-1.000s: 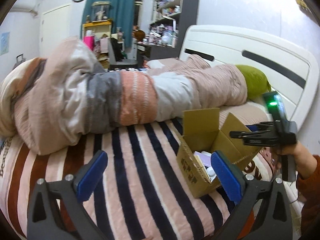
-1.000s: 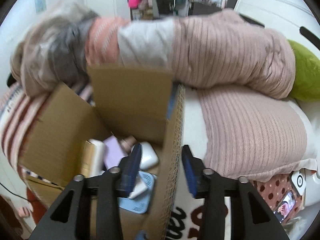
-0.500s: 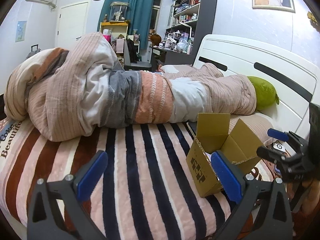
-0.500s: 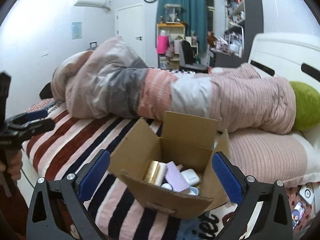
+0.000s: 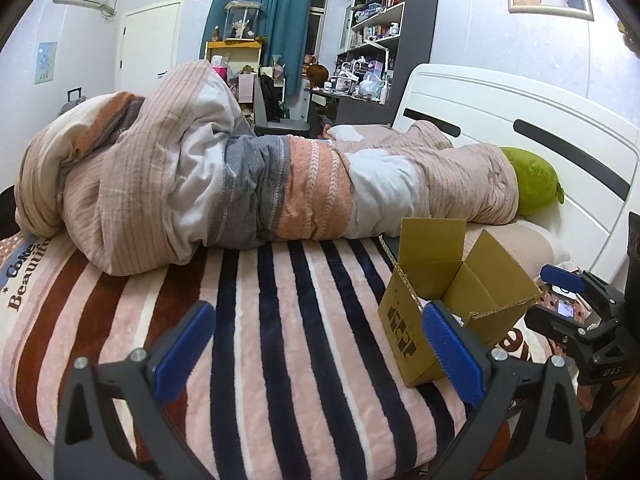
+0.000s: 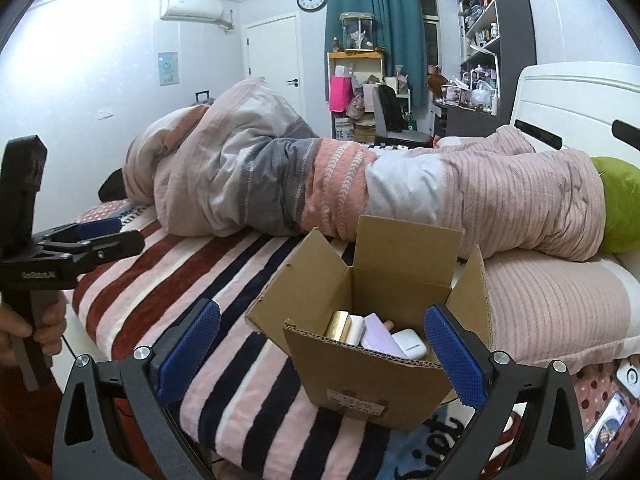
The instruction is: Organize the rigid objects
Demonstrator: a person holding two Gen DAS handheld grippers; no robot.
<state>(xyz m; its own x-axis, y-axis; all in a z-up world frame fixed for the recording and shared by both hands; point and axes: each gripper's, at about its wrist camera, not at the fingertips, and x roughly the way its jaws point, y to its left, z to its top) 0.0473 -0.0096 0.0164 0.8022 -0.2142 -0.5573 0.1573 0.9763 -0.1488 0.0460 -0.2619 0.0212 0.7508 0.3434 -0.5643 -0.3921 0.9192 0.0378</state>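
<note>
1. On the striped blanket point(image 5: 280, 320) covering the bed, a cardboard box point(image 6: 384, 320) stood upright near the head end, all four top flaps raised and splayed outward.
2. Inside the box, against its near wall, lay a gold case point(image 6: 338, 326), a cream case point(image 6: 354, 330), a lilac case point(image 6: 378, 336) and a white earbud case point(image 6: 410, 344), packed side by side and below the rim.
3. The right gripper point(image 6: 320, 344) hung in front of the box with its jaws spread wide and nothing between the pads; the box's near corner sat in the gap but touched neither pad.
4. The left gripper point(image 5: 316, 344) pointed across the open stripes, jaws likewise wide and empty, its right pad overlapping the box's near lower corner in that view without clear contact.
5. Left of the box, the blanket was bare out to the bed's near edge, giving free room for movement.
6. Behind the box, a rolled duvet point(image 5: 240, 184) ran across the bed, closing off the far side; the rear flap stood just in front of it.
7. To the box's right lay a ribbed pink pillow point(image 6: 560, 304), just beside the right flap, with a green cushion point(image 5: 534, 182) against the white headboard point(image 5: 520, 112).
8. A hand point(image 6: 24, 328) gripped the left gripper's handle at the right-wrist view's left edge.
</note>
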